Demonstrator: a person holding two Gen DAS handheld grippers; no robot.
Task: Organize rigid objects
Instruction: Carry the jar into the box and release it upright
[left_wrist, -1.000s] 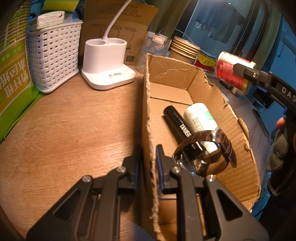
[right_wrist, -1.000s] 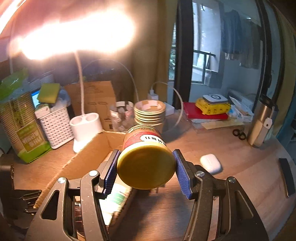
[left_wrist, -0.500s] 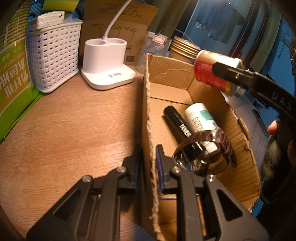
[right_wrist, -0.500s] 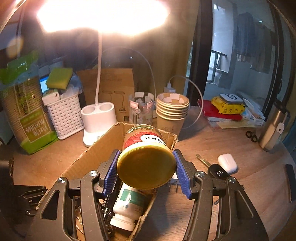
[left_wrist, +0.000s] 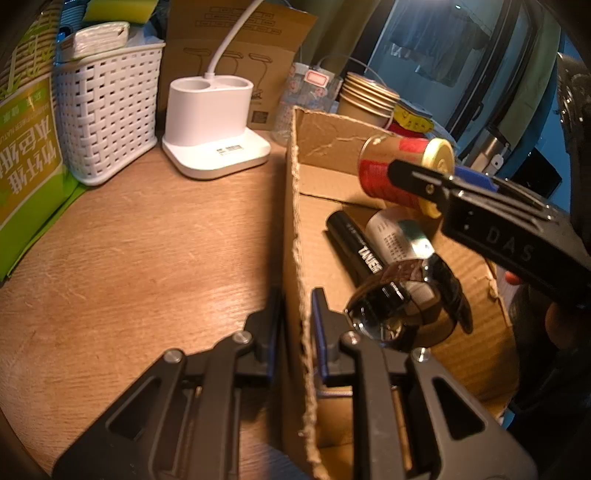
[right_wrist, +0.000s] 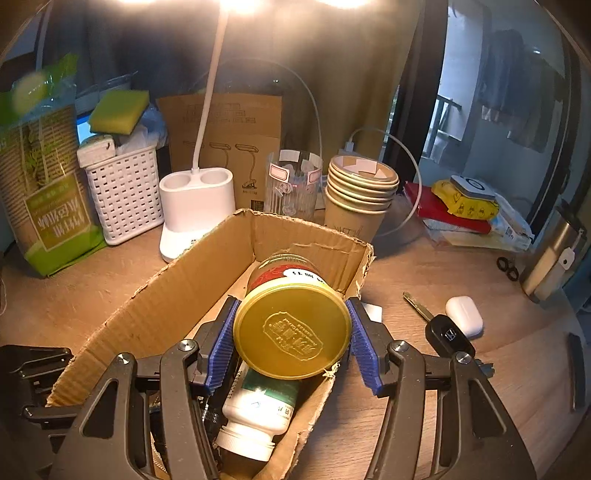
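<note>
A torn cardboard box (left_wrist: 295, 206) (right_wrist: 177, 291) lies open on the wooden desk. My left gripper (left_wrist: 297, 306) is shut on its near side wall, one finger inside and one outside. My right gripper (right_wrist: 291, 332) is shut on a red-labelled jar (right_wrist: 291, 321) (left_wrist: 399, 173) with a gold lid, held tilted over the box's inside, lid toward the camera. In the box lie a black tube (left_wrist: 354, 247), a white pill bottle (left_wrist: 399, 232) (right_wrist: 258, 417) and a dark wristwatch (left_wrist: 406, 306).
Behind the box stand a white lamp base (left_wrist: 214, 118), a white woven basket (left_wrist: 107, 110), a glass (right_wrist: 291, 184) and stacked paper cups (right_wrist: 358, 195). A car key (right_wrist: 443, 332) and white earbud case (right_wrist: 463, 315) lie right of the box. A green bag (left_wrist: 26, 147) stands at left.
My right gripper has carried the jar leftward and down, from beside the box's right edge to over its inside. The left gripper has kept its hold on the box wall.
</note>
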